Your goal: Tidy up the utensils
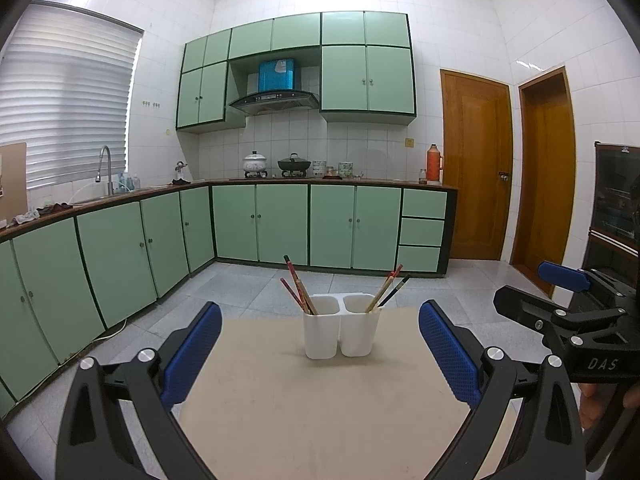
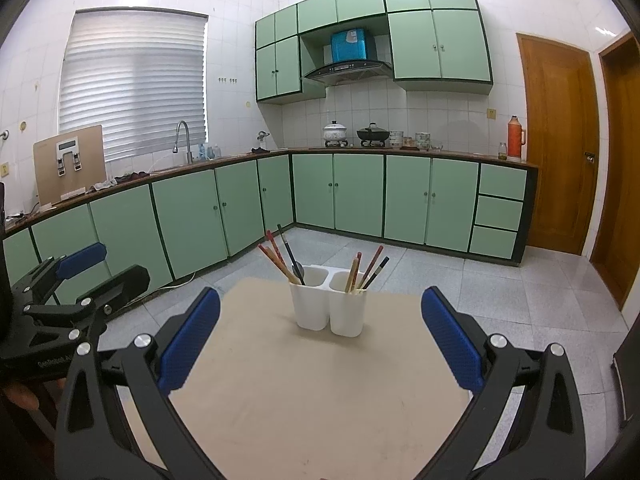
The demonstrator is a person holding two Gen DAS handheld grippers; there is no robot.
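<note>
Two claws, both empty, hang over the near edge of the counter [image 1: 320, 400]. My left claw [image 1: 320, 344] is spread wide with nothing between its blue pads [image 1: 192, 356]; my right claw [image 2: 320, 336] is spread just as wide and grips nothing either. In the left wrist view the right claw shows at the right side, off the counter's right edge; whether it overhangs the counter there I cannot tell.

Past a bare stretch of counter, toward the far edge and about midway between left and right, stands the holder [image 2: 328, 308], a white one with two cups joined side by side. The left cup [image 1: 322, 332] has several chopsticks [image 1: 298, 290] leaning out to the left, reddish ones and a dark one. The right cup [image 1: 360, 330] has a few more sticks [image 1: 388, 290] leaning to the right, pale, red and dark.

Nothing lies loose on the counter, so I judge gathering done or never needed. What may be left is sorting: both cups seem to hold mixed colours, so pairs may still need matching. No stick is yet in hand.

Beyond the far edge come the floor, then the green cabinets [image 2: 360, 192].
</note>
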